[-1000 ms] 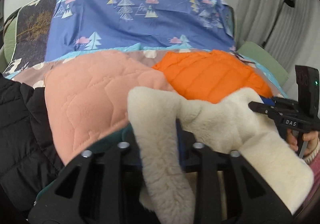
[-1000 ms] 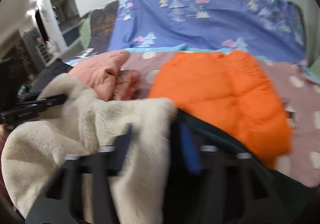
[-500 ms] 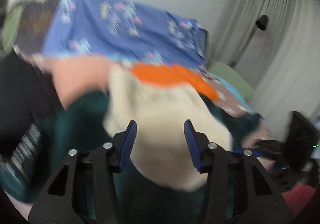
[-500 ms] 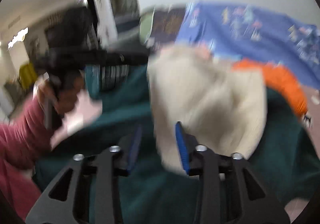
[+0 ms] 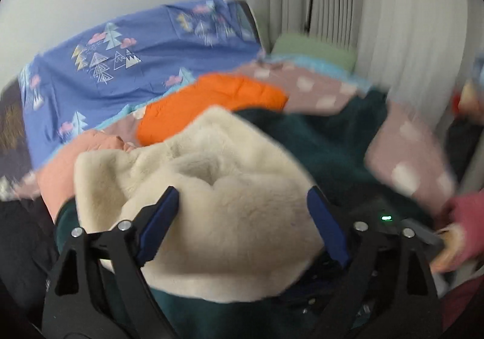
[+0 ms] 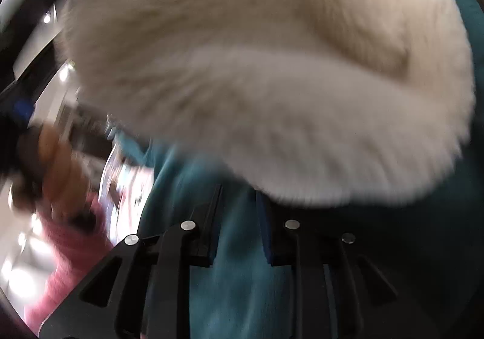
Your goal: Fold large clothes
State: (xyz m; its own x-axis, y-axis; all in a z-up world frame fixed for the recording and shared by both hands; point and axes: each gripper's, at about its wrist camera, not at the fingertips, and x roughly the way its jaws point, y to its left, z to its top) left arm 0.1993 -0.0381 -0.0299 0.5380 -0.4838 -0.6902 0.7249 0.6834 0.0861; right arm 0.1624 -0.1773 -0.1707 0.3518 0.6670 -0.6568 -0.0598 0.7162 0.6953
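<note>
A dark teal coat with a cream fleece lining [image 5: 217,187] lies bunched on the bed; its teal shell [image 5: 332,139] spreads to the right. My left gripper [image 5: 242,218] is open, its blue pads wide apart on either side of the fleece, holding nothing. In the right wrist view the same fleece [image 6: 266,66] fills the top, very close and blurred. My right gripper [image 6: 239,218] has its fingers close together with teal cloth [image 6: 230,278] between them.
An orange puffer jacket [image 5: 208,100] and a peach quilted garment [image 5: 60,175] lie behind the coat. A black jacket [image 5: 21,233] lies at the left. A blue tree-print sheet [image 5: 127,66] covers the back. Curtains [image 5: 378,21] hang right. The person's pink sleeve [image 5: 466,224] shows at right.
Both grippers let go of the fleece edge and opened. The left one has opened wider and swung right. The right one has dropped close under the fleece and closed in on teal cloth.
</note>
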